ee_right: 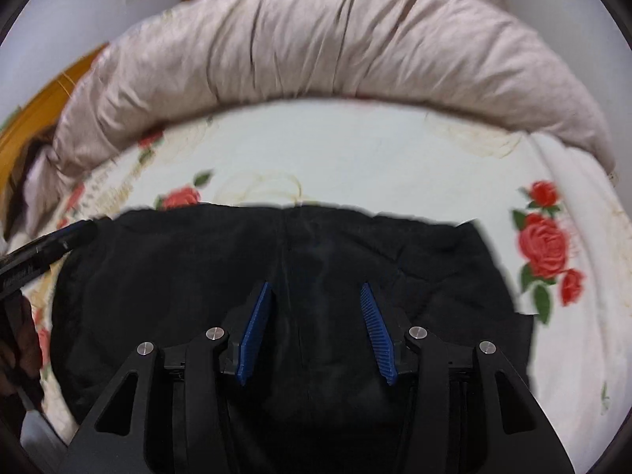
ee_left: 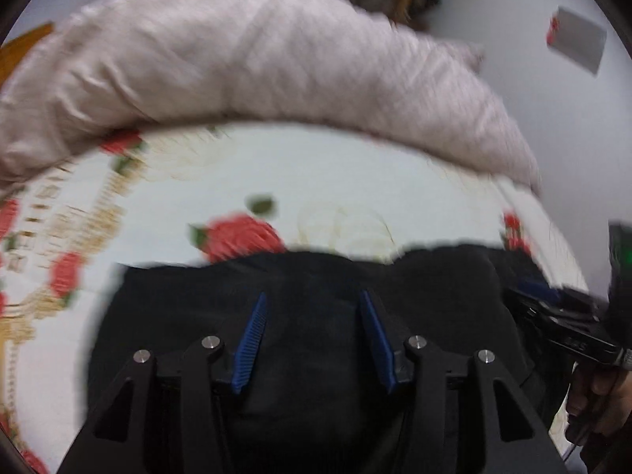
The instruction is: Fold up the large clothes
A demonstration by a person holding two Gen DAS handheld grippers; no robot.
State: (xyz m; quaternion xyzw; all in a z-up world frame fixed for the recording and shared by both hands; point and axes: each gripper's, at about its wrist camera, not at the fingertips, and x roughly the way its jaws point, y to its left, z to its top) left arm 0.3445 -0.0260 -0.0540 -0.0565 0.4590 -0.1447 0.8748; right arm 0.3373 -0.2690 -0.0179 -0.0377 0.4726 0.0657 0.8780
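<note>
A black garment (ee_right: 284, 284) lies on a bed covered by a white sheet (ee_right: 355, 150) printed with red roses. The garment sits toward the near edge of the bed, spread fairly flat, with a wavy far edge and a faint seam running down its middle. In the right wrist view its right side ends in a stepped corner close to a large rose print (ee_right: 543, 245).

Along the far edge of the bed, a rolled pale pink quilt (ee_right: 335, 35) stretches from the left side to the right side, well apart from the garment, with bare sheet between them.

The left gripper (ee_left: 314, 296) hangs over the garment, its two blue-padded fingers (ee_left: 251, 345) spread apart with only dark cloth visible between them; it grips nothing. The right gripper (ee_right: 316, 288) hangs over the middle of the garment in the same way, fingers (ee_right: 379, 335) released and wide, holding nothing.

In the left wrist view, the right gripper's black body and the hand (ee_left: 596, 395) holding it appear at the right edge of the picture. That view is blurred. In the right wrist view, part of the left gripper shows at the left edge, over the garment's left corner.

A white wall (ee_left: 553, 118) stands behind the bed.
</note>
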